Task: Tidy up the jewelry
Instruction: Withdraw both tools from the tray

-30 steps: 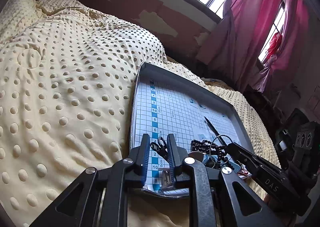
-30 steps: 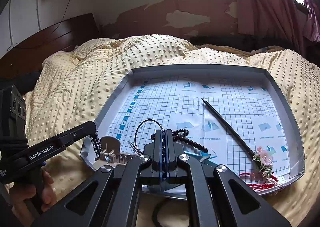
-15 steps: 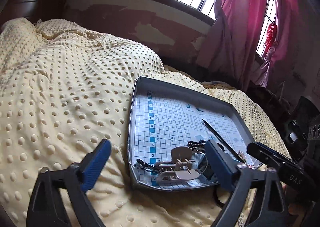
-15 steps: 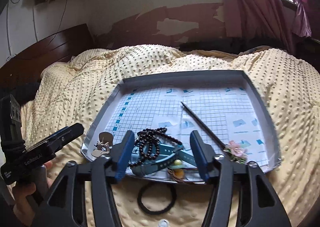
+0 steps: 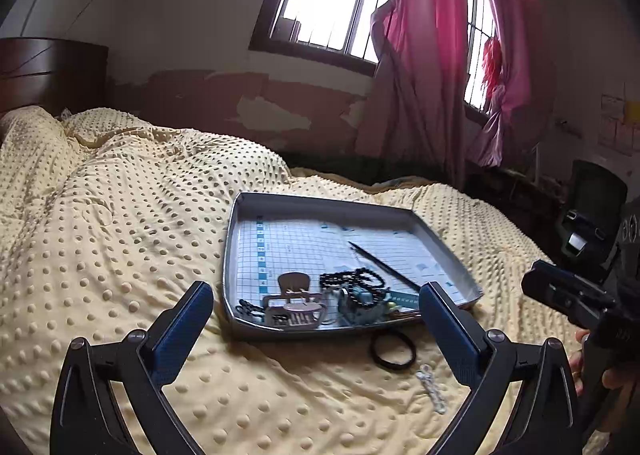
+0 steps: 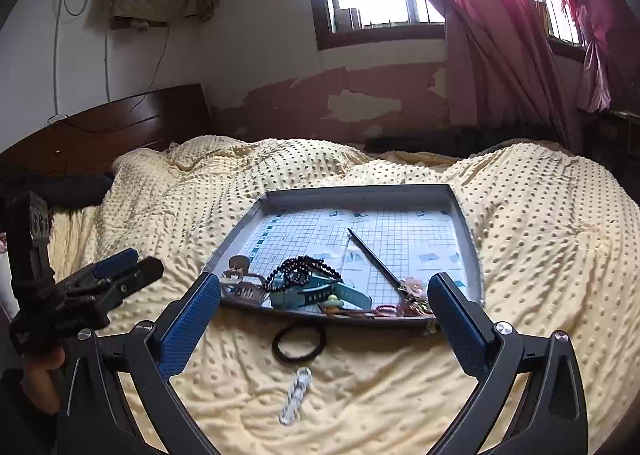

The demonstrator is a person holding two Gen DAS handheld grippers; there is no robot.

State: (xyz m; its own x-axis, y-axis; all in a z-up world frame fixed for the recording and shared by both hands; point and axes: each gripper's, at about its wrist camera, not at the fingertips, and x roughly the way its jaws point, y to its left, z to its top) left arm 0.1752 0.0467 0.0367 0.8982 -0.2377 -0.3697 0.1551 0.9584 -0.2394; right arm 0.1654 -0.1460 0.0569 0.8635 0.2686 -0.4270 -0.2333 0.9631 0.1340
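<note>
In the left wrist view, the left claw (image 5: 312, 319) is spread wide and holds nothing; its two blue-padded fingers (image 5: 182, 331) stand above the yellow dotted blanket (image 5: 112, 239) of the bed. Between them, further on, lies the grey tray (image 5: 440, 231) with a grid sheet inside. The jewelry is gathered along the near edge of the tray: a beige hair clip (image 5: 296, 301) near the near-left corner, a string of black beads (image 5: 352, 281) beside it, and a teal piece (image 5: 362, 301) under the beads. A thin dark stick (image 5: 384, 265) lies diagonally across the grid. Outside the tray, just beside its near edge, a black hair tie (image 5: 393, 349) rests on the blanket, and a small clear chain (image 5: 431, 391) lies closer to the camera. At the right edge the right claw (image 5: 560, 295) is seen from the side, held by a hand (image 5: 600, 375); I cannot tell its state from here.

In the right wrist view, the right claw (image 6: 324, 311) is also wide apart and empty, above the blanket (image 6: 540, 255). The tray (image 6: 466, 239) is in front, with the black beads (image 6: 298, 271), the teal piece (image 6: 316, 291) and the hair clip (image 6: 240, 279) along its near edge, and some red and pink pieces (image 6: 404, 305) at the near-right corner. The stick (image 6: 374, 261) points toward the far side. The hair tie (image 6: 299, 343) and the clear chain (image 6: 296, 395) lie on the blanket, outside the tray. At the left the left claw (image 6: 132, 271) is visible, held by a hand (image 6: 40, 375).
</note>
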